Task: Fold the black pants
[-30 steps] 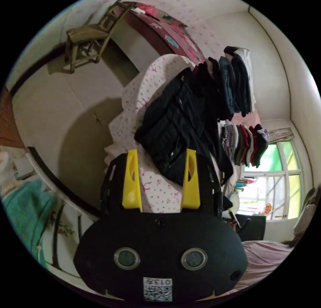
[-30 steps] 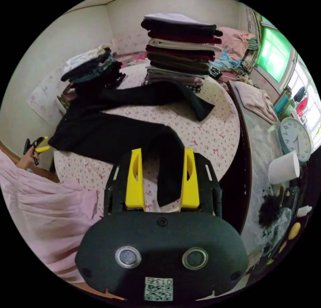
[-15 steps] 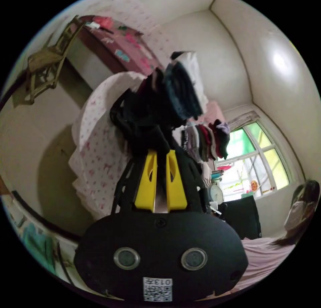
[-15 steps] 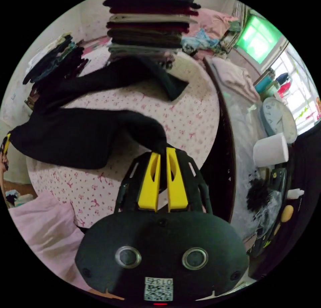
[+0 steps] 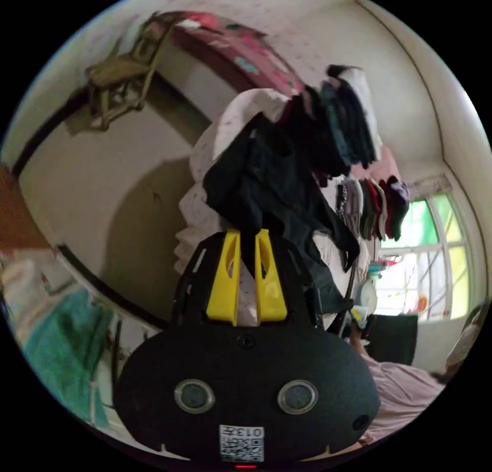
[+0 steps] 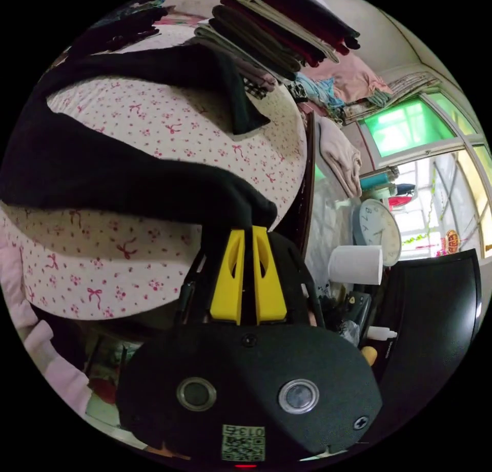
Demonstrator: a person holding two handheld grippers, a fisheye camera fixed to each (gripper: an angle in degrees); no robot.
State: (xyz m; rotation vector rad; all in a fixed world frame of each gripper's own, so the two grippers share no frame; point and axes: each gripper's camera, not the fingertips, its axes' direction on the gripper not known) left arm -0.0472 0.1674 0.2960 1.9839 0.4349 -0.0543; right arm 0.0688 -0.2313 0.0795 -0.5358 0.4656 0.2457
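Note:
The black pants [image 6: 102, 169] lie across a round table with a white, pink-bow cloth [image 6: 169, 128]. One leg runs toward the stacks at the back; the other leg is pulled up off the cloth. My right gripper [image 6: 247, 231] is shut on the end of that near leg. In the left gripper view the pants [image 5: 266, 185] hang bunched at the table's edge, and my left gripper [image 5: 247, 233] is shut on their waist end. The other gripper [image 5: 359, 315] peeks in at the lower right of the left gripper view, in a hand.
Two stacks of folded clothes stand on the table: a tall one [image 6: 287, 31] and a darker one [image 5: 348, 118]. Beside the table a counter holds a clock [image 6: 376, 231], a paper roll [image 6: 356, 264] and a dark screen [image 6: 435, 313]. A wooden chair [image 5: 123, 82] stands by the wall.
Both grippers went from open to shut on the pants: the left on the waist end, the right on the near leg end. The near leg has been lifted and drawn out.

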